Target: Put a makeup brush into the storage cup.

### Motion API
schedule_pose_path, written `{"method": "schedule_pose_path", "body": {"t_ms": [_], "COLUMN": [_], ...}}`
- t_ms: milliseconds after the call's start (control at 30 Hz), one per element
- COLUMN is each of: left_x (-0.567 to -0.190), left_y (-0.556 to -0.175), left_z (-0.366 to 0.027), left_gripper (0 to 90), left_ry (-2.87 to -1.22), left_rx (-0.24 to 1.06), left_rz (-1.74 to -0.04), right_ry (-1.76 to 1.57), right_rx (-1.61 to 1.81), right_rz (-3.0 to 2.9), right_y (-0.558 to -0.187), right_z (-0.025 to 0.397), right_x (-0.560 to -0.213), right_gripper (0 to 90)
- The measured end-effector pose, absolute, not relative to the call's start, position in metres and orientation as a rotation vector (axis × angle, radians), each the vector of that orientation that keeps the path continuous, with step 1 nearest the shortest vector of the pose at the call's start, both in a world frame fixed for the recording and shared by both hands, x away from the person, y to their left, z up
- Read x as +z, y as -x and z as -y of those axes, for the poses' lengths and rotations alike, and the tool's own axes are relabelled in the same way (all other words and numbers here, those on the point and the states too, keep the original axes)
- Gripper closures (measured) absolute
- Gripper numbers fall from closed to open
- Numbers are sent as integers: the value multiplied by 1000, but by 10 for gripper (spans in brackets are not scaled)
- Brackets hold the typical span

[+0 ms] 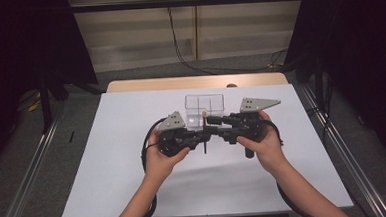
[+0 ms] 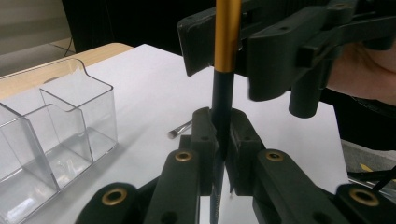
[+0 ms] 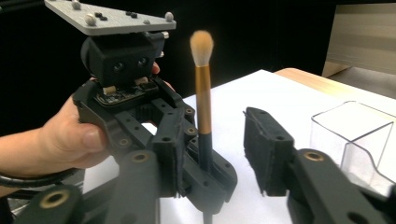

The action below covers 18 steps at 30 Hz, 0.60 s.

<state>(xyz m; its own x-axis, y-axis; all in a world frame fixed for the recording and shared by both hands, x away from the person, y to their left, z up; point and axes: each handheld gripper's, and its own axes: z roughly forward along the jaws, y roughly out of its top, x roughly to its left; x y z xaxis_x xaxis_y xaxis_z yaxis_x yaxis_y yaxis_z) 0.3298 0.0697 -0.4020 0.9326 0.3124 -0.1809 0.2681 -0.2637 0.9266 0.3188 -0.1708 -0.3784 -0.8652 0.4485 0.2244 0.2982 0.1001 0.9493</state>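
The left gripper point(image 1: 202, 134) has its jaws pressed tight on the black handle of a makeup brush point(image 3: 202, 100), holding it upright with the gold ferrule and pale bristles above the jaws. Just right of it, the right gripper point(image 1: 212, 121) stands with jaws spread wide either side of the brush, apart from it. Beyond both grippers sits a clear organizer point(image 1: 204, 108) on the white table point(image 1: 109, 173).

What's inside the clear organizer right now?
The clear organizer looks empty in the compartments visible; the far ones aren't fully shown. The brush stands outside it, clamped in the left hand-held gripper.
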Motion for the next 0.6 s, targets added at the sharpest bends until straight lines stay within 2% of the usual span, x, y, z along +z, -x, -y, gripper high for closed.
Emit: {"method": "schedule_pose_path", "body": {"t_ms": [33, 233, 367, 600], "left_x": [-402, -403, -403, -404], "left_y": [-330, -329, -329, -329], "left_z": [-70, -68, -68, -69], "left_gripper": [831, 831, 830, 813], "left_ry": [-1861, -1866, -1862, -1839], "left_rx": [48, 47, 43, 23], "left_rz": [-428, -424, -423, -428], "right_ry": [-759, -739, -745, -746], "right_rx": [1879, 1867, 1870, 1894], "right_rz": [-2237, -2248, -2250, -2256], "right_y": [-319, -319, -319, -321], "right_z": [170, 164, 164, 164], "right_x": [-379, -378, -378, -378], "right_gripper": [666, 720, 828, 842]}}
